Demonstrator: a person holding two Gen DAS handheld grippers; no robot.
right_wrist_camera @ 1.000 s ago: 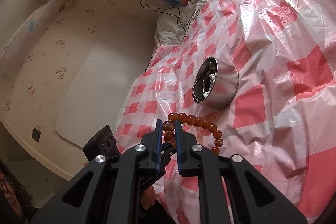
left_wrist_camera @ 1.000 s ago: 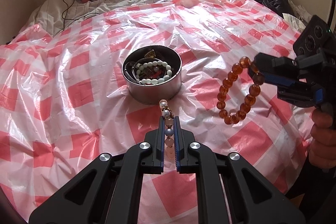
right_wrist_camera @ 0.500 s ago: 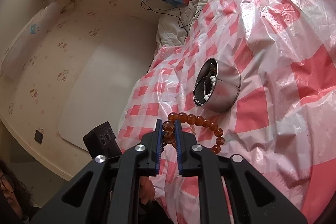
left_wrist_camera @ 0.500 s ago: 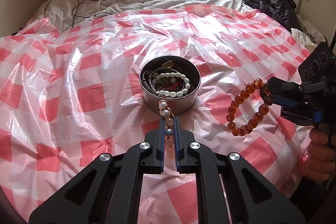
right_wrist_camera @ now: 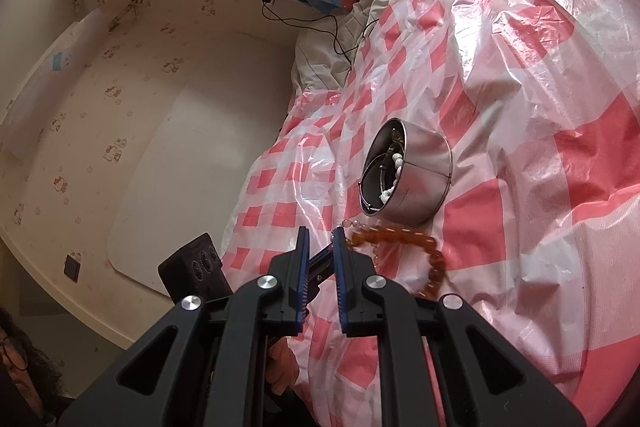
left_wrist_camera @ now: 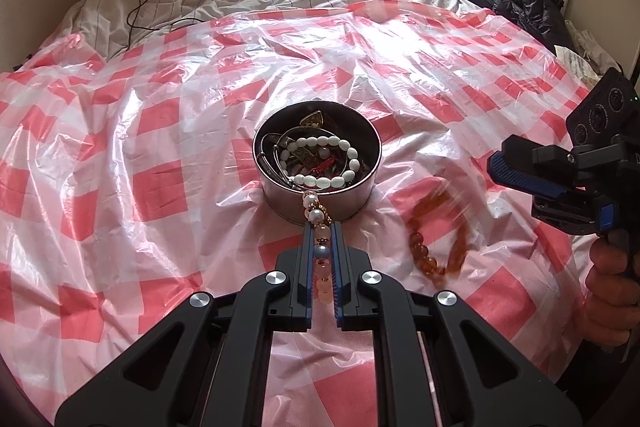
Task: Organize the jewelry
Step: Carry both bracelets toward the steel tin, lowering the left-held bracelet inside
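**Mia:** From the left camera I can look right down into the round tin (left_wrist_camera: 317, 163). It has a white bead bracelet (left_wrist_camera: 320, 163) and more jewelry in it.

**Ben:** The right camera only sees the tin (right_wrist_camera: 416, 179) from the side, so you spot just a few white beads. But it shows the wall, a black cord and a bit of a person's face in the corner.

**Mia:** The left claw (left_wrist_camera: 322, 247) is squeezed on a pearl bracelet (left_wrist_camera: 318, 219). The beads run in a line straight away from the claw. The far end points at the tin and sits by its near rim.

**Ben:** The right claw (right_wrist_camera: 321, 259) has a gap between its fingers with nothing in it. In the left camera it (left_wrist_camera: 516, 173) floats off to the right, with a hand (left_wrist_camera: 612, 291) under it.

**Mia:** The brown bead bracelet (left_wrist_camera: 438, 231) is blurry, between the tin and that claw, down by the red and white sheet (left_wrist_camera: 140, 147) on the bed.

**Ben:** From my side the brown beads (right_wrist_camera: 404, 247) stretch sideways, just past the right claw's tips, near the tin.
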